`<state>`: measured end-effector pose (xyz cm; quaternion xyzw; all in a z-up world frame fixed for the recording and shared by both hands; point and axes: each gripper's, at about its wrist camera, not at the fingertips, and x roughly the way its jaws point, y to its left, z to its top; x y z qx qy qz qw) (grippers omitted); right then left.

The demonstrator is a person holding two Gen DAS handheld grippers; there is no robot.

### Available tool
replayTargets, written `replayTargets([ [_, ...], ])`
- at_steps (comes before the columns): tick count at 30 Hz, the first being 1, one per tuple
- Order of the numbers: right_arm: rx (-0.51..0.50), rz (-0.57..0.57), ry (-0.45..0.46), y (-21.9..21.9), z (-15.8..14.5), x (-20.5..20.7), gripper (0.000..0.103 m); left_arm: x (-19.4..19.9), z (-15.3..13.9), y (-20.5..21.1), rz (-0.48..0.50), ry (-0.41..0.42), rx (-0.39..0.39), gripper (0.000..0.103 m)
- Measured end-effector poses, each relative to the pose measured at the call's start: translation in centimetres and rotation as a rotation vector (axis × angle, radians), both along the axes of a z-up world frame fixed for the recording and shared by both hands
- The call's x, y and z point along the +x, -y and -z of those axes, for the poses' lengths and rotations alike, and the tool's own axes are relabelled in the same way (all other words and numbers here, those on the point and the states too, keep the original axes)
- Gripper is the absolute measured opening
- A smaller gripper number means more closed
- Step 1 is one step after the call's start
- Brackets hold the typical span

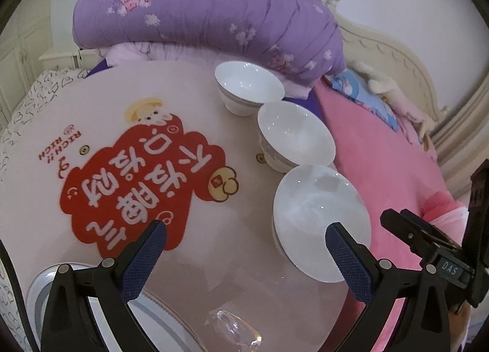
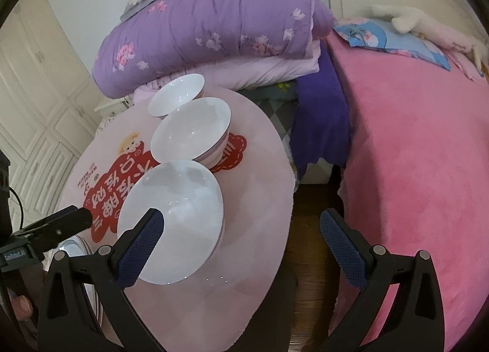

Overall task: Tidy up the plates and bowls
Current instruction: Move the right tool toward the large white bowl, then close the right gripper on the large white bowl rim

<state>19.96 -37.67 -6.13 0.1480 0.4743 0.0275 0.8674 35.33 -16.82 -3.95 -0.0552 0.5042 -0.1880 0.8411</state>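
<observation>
Three glossy white footed bowls with faint grey bands are sitting in a row on the round pink surface (image 1: 45, 138). The nearest bowl (image 1: 318, 220) is lying just ahead of the left tool (image 1: 246, 243), touching its right finger, and the plate (image 1: 39, 284) is showing beneath it. Both the left tool and the right tool (image 2: 241, 229) are gaping wide, gripping nothing.

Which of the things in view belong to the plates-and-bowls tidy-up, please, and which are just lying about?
Belonging to the job:
- near bowl
- middle bowl
- far bowl
- plate at the near table edge
- left tool, open
- right tool, open

Just lying about:
- purple quilt
- pink blanket
- blue pillow
- round table, only the surface
</observation>
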Motion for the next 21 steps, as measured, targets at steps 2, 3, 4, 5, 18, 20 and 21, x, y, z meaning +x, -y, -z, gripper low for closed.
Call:
replayTargets([
  [2, 0.000, -0.005, -0.006, -0.2, 0.3, 0.2, 0.103, 0.4, 0.7, 0.6, 0.005, -0.013, 0.000, 0.102],
  [3, 0.000, -0.007, -0.010, -0.3, 0.4, 0.3, 0.103, 0.6, 1.1, 0.8, 0.005, -0.018, -0.001, 0.102],
  [4, -0.001, -0.008, -0.015, -0.4, 0.6, 0.4, 0.103, 0.8, 1.4, 1.0, 0.006, -0.025, -0.003, 0.102],
  [5, -0.001, -0.009, -0.019, -0.5, 0.8, 0.5, 0.103, 1.0, 1.7, 1.2, 0.007, -0.031, -0.004, 0.102],
  [18, -0.005, -0.022, -0.048, -0.7, 2.0, 1.4, 0.102, 2.8, 4.4, 2.8, 0.008, -0.074, -0.007, 0.096],
  [20, -0.003, -0.028, -0.053, -0.8, 2.2, 1.5, 0.098, 2.9, 4.6, 3.0, 0.013, -0.079, -0.006, 0.089],
  [21, -0.001, -0.035, -0.058, -0.9, 2.3, 1.6, 0.092, 3.0, 4.7, 3.1, 0.018, -0.081, -0.006, 0.087],
])
